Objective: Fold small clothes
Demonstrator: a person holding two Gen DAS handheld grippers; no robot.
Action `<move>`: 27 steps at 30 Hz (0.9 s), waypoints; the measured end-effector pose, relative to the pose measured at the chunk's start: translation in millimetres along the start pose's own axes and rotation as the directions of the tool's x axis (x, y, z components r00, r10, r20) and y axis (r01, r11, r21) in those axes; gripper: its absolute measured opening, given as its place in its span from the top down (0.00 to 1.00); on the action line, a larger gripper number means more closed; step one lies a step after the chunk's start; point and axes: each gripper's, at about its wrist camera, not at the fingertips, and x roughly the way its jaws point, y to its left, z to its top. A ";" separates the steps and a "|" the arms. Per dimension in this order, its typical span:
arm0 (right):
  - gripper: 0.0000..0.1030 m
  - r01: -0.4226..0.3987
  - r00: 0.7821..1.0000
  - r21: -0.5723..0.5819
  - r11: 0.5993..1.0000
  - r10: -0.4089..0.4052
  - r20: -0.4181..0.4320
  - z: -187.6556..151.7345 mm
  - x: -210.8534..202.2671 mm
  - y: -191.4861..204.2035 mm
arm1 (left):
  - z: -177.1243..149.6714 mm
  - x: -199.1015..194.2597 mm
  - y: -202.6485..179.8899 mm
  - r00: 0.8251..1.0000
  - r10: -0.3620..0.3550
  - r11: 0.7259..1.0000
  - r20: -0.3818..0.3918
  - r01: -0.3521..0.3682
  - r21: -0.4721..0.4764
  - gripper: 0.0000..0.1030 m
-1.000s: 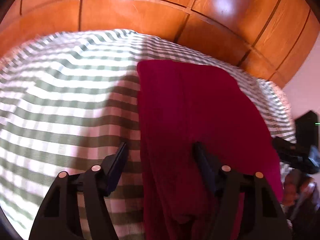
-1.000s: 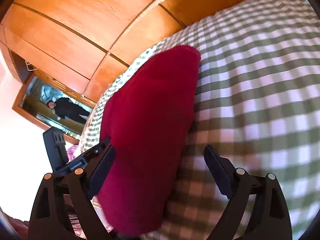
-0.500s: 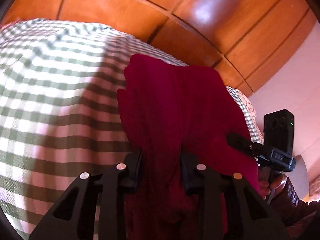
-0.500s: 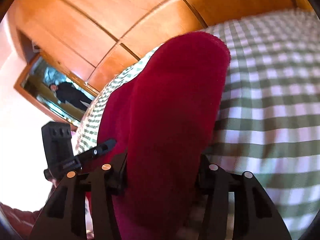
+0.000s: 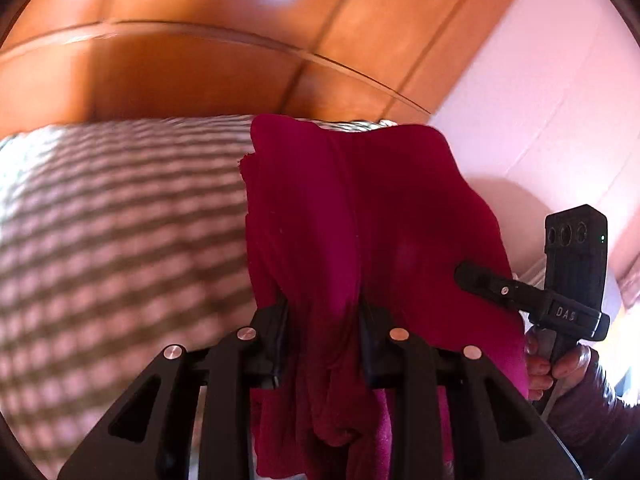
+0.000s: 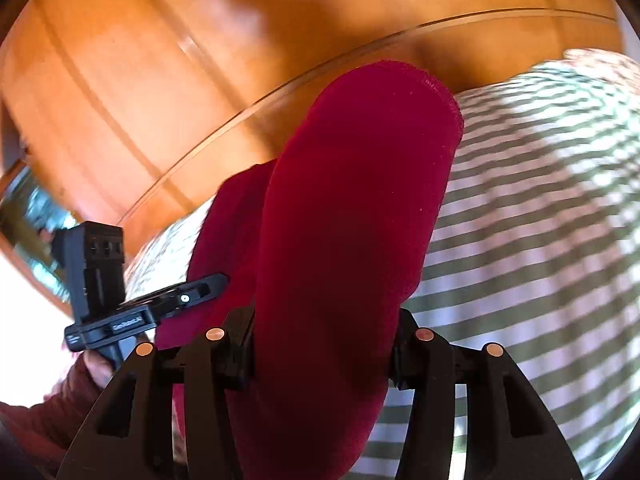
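A dark red garment [image 5: 360, 208] hangs lifted above the green-and-white checked bedcover [image 5: 120, 220]. In the left wrist view my left gripper [image 5: 322, 312] has a bunched near edge of the cloth between its pads, and its jaws are closing tighter on it. The right gripper [image 5: 480, 276] shows at the garment's right side, held by a hand [image 5: 540, 360]. In the right wrist view my right gripper [image 6: 323, 320] is shut on a thick folded roll of the red garment [image 6: 352, 200]. The left gripper [image 6: 200, 284] is seen at its left.
Polished wooden panelling [image 5: 200, 60] rises behind the bed. A pale wall [image 5: 560, 100] stands at the right. The checked bedcover [image 6: 540, 220] spreads to the right in the right wrist view, and a mirror [image 6: 24, 216] sits at the far left.
Both grippers went from open around the flat red garment to shut on its near edge. They then lifted it off the bedcover and swung it sideways.
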 end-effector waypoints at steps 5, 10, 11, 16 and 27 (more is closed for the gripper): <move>0.53 0.079 0.996 0.090 0.993 -0.083 0.044 17.9 -2.3 -63.0 | 31.0 55.3 -34.6 0.999 0.016 0.997 -0.038 -0.013 0.070 0.75; 0.42 0.167 0.986 0.158 0.973 -0.168 -0.004 13.3 20.6 -104.9 | 25.6 112.3 -38.7 0.982 0.143 0.984 -0.125 -0.128 0.125 0.72; 0.36 0.167 0.986 0.178 0.970 -0.169 -0.008 8.7 20.3 -111.1 | 19.6 110.0 -41.1 0.982 0.151 0.982 -0.116 -0.135 0.135 0.71; 0.28 0.211 0.974 0.161 0.964 -0.221 0.046 2.4 -9.5 -107.0 | 21.1 89.6 -47.6 0.981 0.171 0.977 -0.090 -0.158 0.140 0.69; 0.64 0.359 0.933 -0.098 0.928 -0.356 0.055 -41.5 -62.6 -41.8 | -6.5 22.5 -47.3 0.998 0.038 0.996 -0.052 -0.034 0.080 0.64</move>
